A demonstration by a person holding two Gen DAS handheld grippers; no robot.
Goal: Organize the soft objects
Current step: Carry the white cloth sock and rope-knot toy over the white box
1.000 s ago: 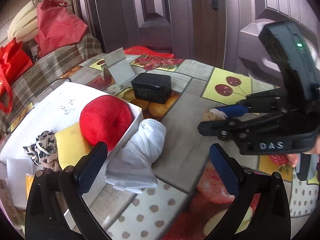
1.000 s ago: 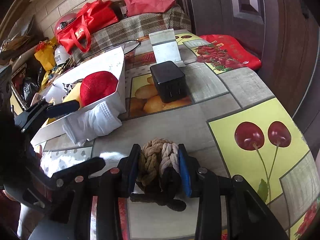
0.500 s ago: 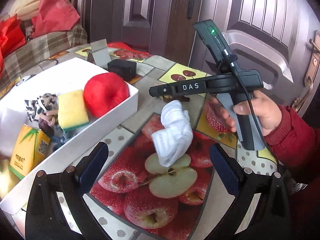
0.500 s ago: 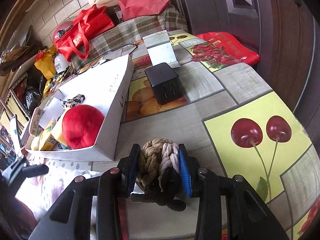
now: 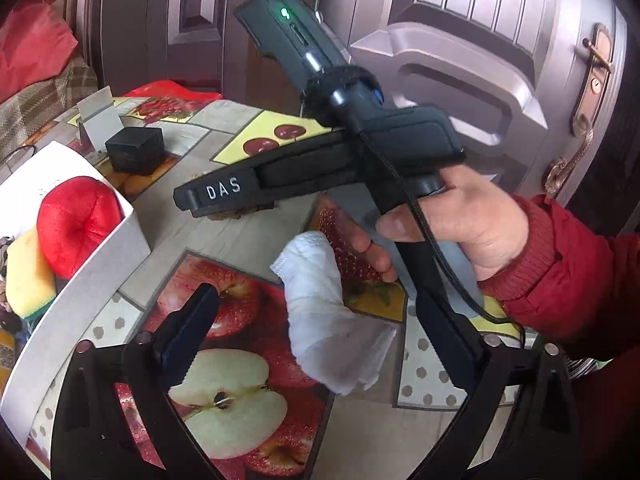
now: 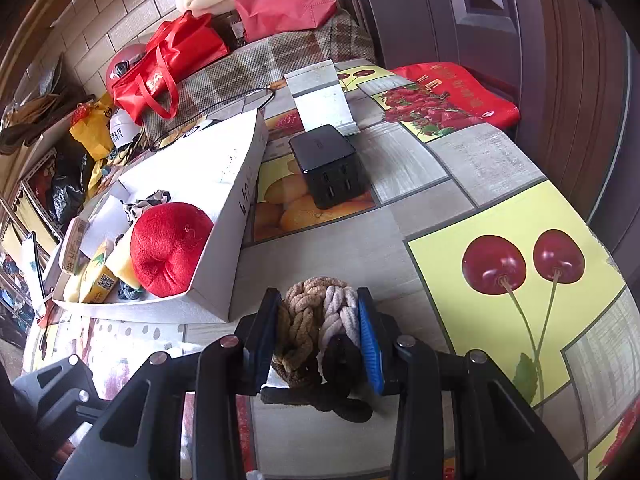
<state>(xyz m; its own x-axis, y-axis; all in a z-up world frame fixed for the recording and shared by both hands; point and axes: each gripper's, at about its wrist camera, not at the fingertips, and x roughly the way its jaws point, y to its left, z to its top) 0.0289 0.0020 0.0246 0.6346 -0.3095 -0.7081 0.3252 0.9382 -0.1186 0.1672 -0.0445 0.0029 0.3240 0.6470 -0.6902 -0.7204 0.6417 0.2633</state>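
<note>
My left gripper (image 5: 320, 320) is open, its jaws wide on either side of a rolled white sock (image 5: 324, 312) that lies on the fruit-print table. My right gripper (image 6: 316, 340) is shut on a braided rope knot (image 6: 316, 320) in brown, beige and black, held just above the table. In the left wrist view the right gripper's body (image 5: 320, 176) is held in a hand above the sock. A white box (image 6: 224, 216) at the left holds a red plush (image 6: 170, 248), a yellow sponge (image 5: 28, 276) and other small soft items.
A black cube charger (image 6: 328, 166) and a silver stand (image 6: 320, 96) sit behind the box. A red bag (image 6: 452, 92) lies at the table's far edge by the door. Red bags (image 6: 172, 60) rest on a checked sofa to the left.
My left gripper has pulled back and swung right, so the sock now lies between its open jaws. The right gripper keeps its hold on the rope knot and has shifted slightly.
</note>
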